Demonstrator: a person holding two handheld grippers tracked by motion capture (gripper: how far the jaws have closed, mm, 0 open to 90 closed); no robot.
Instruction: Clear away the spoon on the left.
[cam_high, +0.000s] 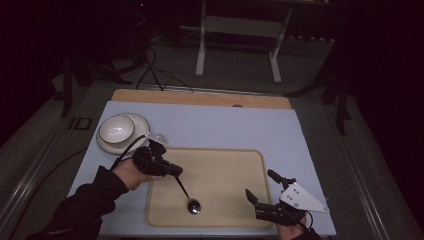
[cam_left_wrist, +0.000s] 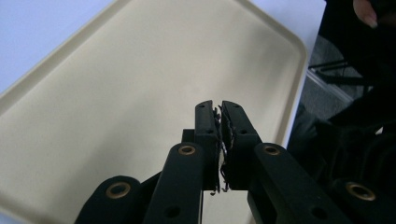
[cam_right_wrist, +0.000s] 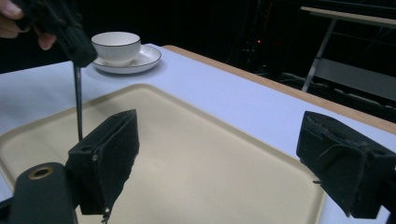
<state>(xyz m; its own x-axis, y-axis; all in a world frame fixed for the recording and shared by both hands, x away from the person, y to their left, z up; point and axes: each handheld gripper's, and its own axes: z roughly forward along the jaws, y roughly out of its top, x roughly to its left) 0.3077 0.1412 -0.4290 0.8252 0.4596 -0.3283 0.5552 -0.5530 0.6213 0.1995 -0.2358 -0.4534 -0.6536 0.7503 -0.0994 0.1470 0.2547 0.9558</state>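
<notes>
The right tongs (cam_high: 259, 186) sit nearest the person, at the front right corner of the tray (cam_high: 235, 160), with the 2 jaws spread wide and nothing between them. In the right gripper view both black pads (cam_right_wrist: 109, 154) stand well apart above the tray surface.

The left tongs (cam_high: 176, 172) are over the left part of the tray, jaws closed on the handle of a spoon (cam_high: 188, 198). The handle runs down and to the right from the jaws. The spoon bowl is low over the front centre of the tray; contact with the tray cannot be told. In the left gripper view the 2 jaws stand almost together, with a thin frayed strip between the pads.

The tray is beige, rectangular, with rounded corners, and lies on the pale blue cover of the bench (cam_high: 210, 125).

Farther back, at the left rear of the bench, 1 white cup (cam_high: 116, 128) stands upright on 1 white saucer (cam_high: 139, 122), well apart from the tray.
</notes>
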